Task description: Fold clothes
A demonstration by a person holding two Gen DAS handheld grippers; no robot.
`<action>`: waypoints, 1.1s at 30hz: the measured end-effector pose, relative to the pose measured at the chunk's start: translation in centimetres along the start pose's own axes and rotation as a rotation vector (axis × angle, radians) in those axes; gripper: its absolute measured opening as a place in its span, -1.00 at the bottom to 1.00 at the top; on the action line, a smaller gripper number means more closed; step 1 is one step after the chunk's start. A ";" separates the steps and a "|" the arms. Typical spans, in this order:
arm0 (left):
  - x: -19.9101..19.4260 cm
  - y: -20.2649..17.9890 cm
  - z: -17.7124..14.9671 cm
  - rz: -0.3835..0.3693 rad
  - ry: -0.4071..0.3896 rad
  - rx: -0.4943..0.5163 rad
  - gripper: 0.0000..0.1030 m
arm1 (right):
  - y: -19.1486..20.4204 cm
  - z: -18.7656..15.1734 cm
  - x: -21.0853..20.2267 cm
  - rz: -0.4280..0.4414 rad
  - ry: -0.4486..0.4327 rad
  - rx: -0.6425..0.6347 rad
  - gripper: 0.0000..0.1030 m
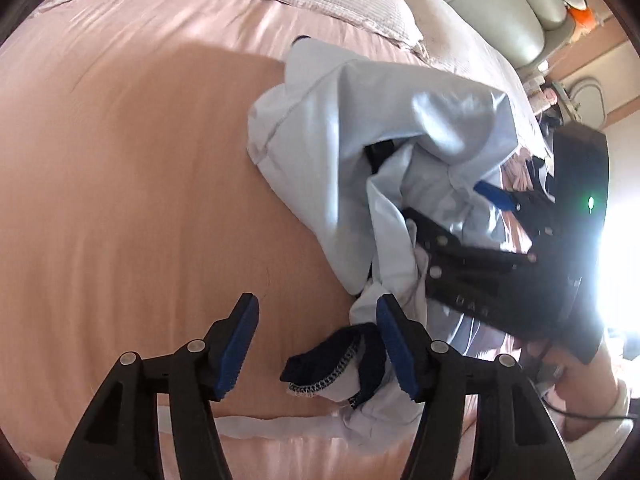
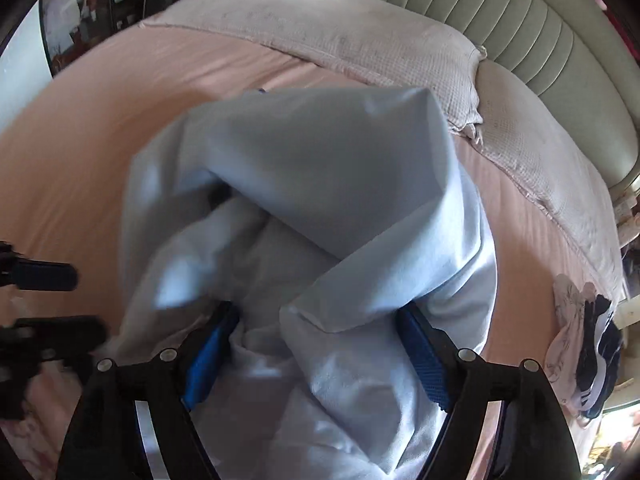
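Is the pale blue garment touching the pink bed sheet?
Touching. In the left wrist view the pale blue garment lies crumpled directly on the pink bed sheet, no gap.

Pale blue garment blurred, hiding right jaws' tips.

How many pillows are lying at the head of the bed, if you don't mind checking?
2. One pillow lies along the far edge of the pink sheet; the second pillow lies to its right, against the padded headboard. Others may be hidden out of frame.
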State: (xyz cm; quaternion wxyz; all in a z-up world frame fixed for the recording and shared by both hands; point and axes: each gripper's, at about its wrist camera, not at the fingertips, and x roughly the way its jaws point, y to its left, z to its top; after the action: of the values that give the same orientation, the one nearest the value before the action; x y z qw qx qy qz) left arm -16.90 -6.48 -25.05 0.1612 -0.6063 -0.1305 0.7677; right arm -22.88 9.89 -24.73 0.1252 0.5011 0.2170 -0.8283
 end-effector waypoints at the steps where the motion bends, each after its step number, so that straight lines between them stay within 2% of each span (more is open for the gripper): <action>1: 0.6 -0.5 -0.3 0.012 0.027 0.026 0.16 | -0.6 -0.1 0.0 0.013 -0.005 0.025 0.45; 3: 1.9 -1.5 -0.7 0.027 0.075 0.074 0.14 | -2.3 -0.3 -1.1 0.064 -0.018 0.124 -0.18; 4: 1.9 -2.0 -0.7 0.027 0.064 0.100 -0.20 | -3.3 -0.5 -1.8 0.099 -0.025 0.174 -0.24; 5: 1.8 -2.6 -0.6 0.008 0.058 0.121 -0.94 | -4.3 -0.6 -2.5 0.138 -0.034 0.224 -0.35; 6: 1.4 -2.9 -0.7 -0.025 0.049 0.129 -0.92 | -5.2 -0.8 -3.3 0.164 -0.049 0.267 -0.41; 8: -0.3 -3.1 -1.0 -0.040 0.002 0.139 -0.92 | -6.7 -1.4 -5.7 0.173 -0.100 0.322 -0.44; 10: -2.7 -2.4 -1.2 -0.072 -0.049 0.103 -0.92 | -8.7 -1.8 -8.4 0.147 -0.189 0.372 -0.80; 11: -4.2 -1.9 -1.3 -0.092 -0.076 0.075 -0.92 | -10.0 -2.0 -9.9 0.133 -0.233 0.406 -0.92; 12: -5.6 -1.4 -1.4 -0.104 -0.106 0.049 -0.92 | -11.3 -2.3 -11.5 0.124 -0.275 0.443 -0.92; 14: -8.7 -1.0 -1.6 -0.104 -0.180 0.026 -0.92 | -13.4 -2.4 -13.3 0.118 -0.290 0.468 -0.92; 17: -10.7 -2.4 1.0 -0.158 -0.261 0.022 -0.93 | -13.1 -2.1 -13.5 0.085 -0.195 0.343 -0.84; 19: -12.0 -4.9 3.0 -0.173 -0.291 0.058 -0.93 | -11.6 -2.6 -13.7 0.143 -0.188 0.332 -0.68; 23: -14.5 -8.6 5.0 -0.219 -0.323 0.160 -0.93 | -8.6 -3.5 -14.6 0.351 -0.227 0.356 -0.14; 24: -14.9 -10.0 4.6 -0.235 -0.325 0.183 -0.93 | -7.4 -3.6 -14.8 0.369 -0.249 0.349 0.15; 26: -15.7 -12.4 3.5 -0.238 -0.327 0.231 -0.92 | -5.1 -3.9 -15.0 0.393 -0.288 0.332 0.43; 27: -15.6 -13.1 3.4 -0.227 -0.322 0.246 -0.92 | -3.9 -4.0 -15.1 0.405 -0.307 0.324 0.43; 30: -13.6 -14.3 3.4 -0.221 -0.290 0.243 -0.93 | -1.9 -4.1 -14.5 0.370 -0.365 0.328 0.43; 33: -13.5 -13.6 3.3 -0.215 -0.301 0.201 -0.93 | -0.6 -4.5 -14.8 0.392 -0.331 0.259 0.43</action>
State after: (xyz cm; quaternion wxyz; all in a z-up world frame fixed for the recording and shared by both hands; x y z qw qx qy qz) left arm -16.04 0.43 -6.91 0.2805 -0.4482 -0.1400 0.8371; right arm -12.73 12.49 -13.32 0.2517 0.4031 -0.0148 -0.8798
